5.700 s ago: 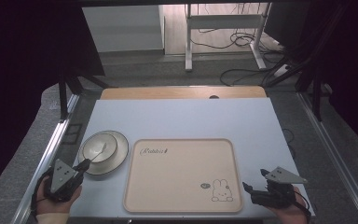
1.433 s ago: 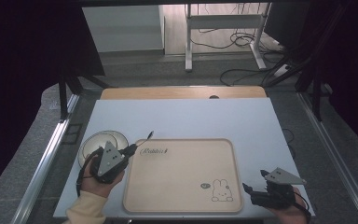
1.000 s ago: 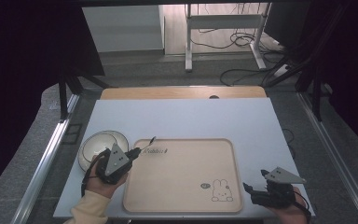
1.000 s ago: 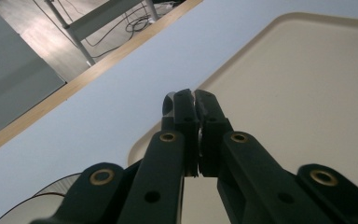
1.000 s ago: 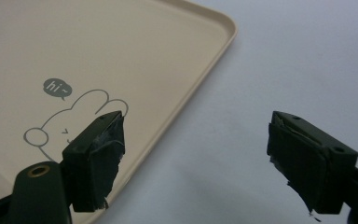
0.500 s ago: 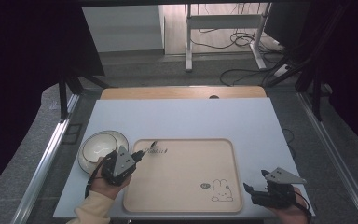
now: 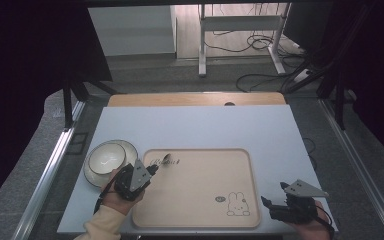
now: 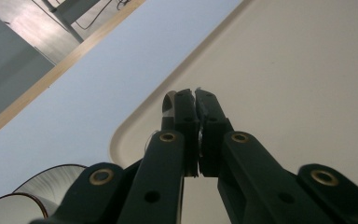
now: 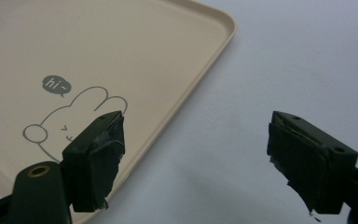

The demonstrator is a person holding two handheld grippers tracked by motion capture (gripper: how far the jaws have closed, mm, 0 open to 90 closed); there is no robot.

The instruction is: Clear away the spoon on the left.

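Now spoon [image 7: 166,161] in left hand-held gripper [image 7: 152,169]

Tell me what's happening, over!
Left gripper shut on spoon, over tray corner. Right gripper open, idle. Bowl beside tray. Nothing blocking.

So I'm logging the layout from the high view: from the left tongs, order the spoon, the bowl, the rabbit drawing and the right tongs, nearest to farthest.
1. Spoon: held in the left tongs, over the tray's far-left corner.
2. Bowl: just left of the tray, on its plate.
3. Rabbit drawing: tray's near-right corner.
4. Right tongs: off the tray, at the table's near-right edge.
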